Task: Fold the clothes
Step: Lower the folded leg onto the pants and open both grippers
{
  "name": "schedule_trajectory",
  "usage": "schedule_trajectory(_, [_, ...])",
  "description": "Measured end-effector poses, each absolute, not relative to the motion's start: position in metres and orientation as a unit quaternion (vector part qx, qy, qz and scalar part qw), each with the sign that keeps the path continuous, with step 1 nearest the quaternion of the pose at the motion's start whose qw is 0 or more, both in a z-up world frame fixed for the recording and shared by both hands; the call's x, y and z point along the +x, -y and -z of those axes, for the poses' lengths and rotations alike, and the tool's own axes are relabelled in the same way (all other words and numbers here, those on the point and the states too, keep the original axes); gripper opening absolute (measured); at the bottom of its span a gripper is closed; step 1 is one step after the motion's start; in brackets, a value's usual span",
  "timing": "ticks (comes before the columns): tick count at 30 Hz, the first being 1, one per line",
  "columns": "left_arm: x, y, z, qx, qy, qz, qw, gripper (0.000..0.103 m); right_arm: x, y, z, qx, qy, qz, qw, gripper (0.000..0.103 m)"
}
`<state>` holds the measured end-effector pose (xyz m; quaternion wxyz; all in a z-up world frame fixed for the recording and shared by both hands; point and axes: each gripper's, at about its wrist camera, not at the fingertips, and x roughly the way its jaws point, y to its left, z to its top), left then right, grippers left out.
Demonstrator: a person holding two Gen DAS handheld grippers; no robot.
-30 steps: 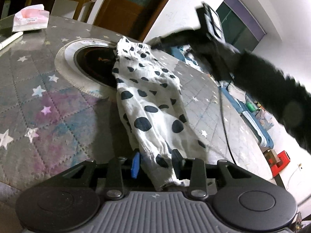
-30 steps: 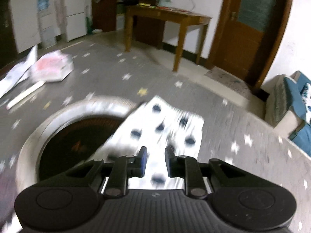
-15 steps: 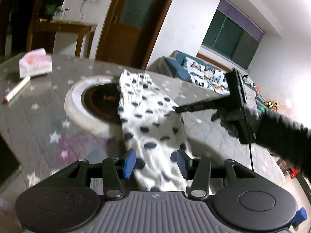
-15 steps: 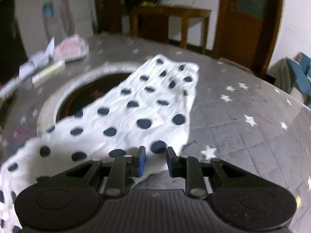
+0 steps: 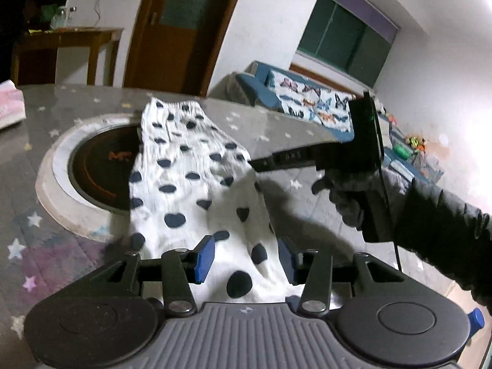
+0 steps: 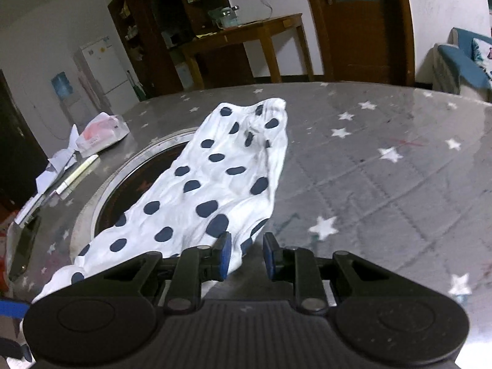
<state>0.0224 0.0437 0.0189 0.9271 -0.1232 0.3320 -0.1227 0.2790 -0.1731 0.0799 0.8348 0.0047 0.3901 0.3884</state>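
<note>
A white polka-dot garment (image 5: 190, 184) lay stretched across the star-patterned table cover (image 6: 384, 184), partly over the round inset burner (image 5: 92, 169). The left gripper (image 5: 246, 258) stood released, cloth between its blue pads untouched. The right gripper (image 6: 244, 258) hung narrowly parted at the garment's edge, gripping nothing.

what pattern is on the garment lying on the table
White with dark navy polka dots; the garment shows best in the right wrist view.
</note>
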Motion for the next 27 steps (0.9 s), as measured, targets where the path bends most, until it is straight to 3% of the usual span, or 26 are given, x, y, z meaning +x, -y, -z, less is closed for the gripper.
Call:
schedule_trajectory(1, [0.023,-0.043,-0.016,-0.122,-0.336,0.124,0.926,0.048,0.279,0.173,-0.079,0.009,-0.391,-0.391,0.833,0.021])
schedule_trajectory(3, [0.022,-0.043,-0.011,-0.12,-0.343,0.125,0.923,0.048,0.277,0.17,-0.077,0.009,-0.392,-0.393,0.832,0.003])
schedule_trajectory(11, [0.018,-0.047,-0.005,-0.122,-0.35,0.125,0.92,0.048,0.268,0.182,-0.096,-0.003,-0.36,-0.378,0.853,0.0])
schedule_trajectory(16, [0.012,-0.05,-0.008,-0.125,-0.343,0.123,0.923,0.049,0.269,0.187,-0.092,0.021,-0.371,-0.389,0.843,0.014])
schedule_trajectory(18, [0.012,-0.05,-0.01,-0.125,-0.342,0.122,0.924,0.05,0.268,0.187,-0.089,0.025,-0.371,-0.393,0.841,0.032])
schedule_trajectory(22, [0.013,-0.049,-0.01,-0.123,-0.342,0.122,0.924,0.05,0.269,0.181,-0.079,0.027,-0.376,-0.387,0.841,0.033])
schedule_trajectory(23, [0.012,-0.049,-0.01,-0.123,-0.342,0.122,0.924,0.05,0.27,0.179,-0.077,0.028,-0.378,-0.388,0.84,0.029])
schedule_trajectory(24, [0.013,-0.049,-0.01,-0.123,-0.342,0.121,0.924,0.05,0.269,0.178,-0.076,0.027,-0.378,-0.386,0.841,0.013])
schedule_trajectory(25, [0.013,-0.049,-0.009,-0.123,-0.344,0.12,0.923,0.05,0.268,0.178,-0.077,0.025,-0.376,-0.384,0.843,0.006])
schedule_trajectory(27, [0.013,-0.051,-0.007,-0.122,-0.348,0.119,0.922,0.05,0.265,0.178,-0.077,0.022,-0.373,-0.379,0.846,0.005])
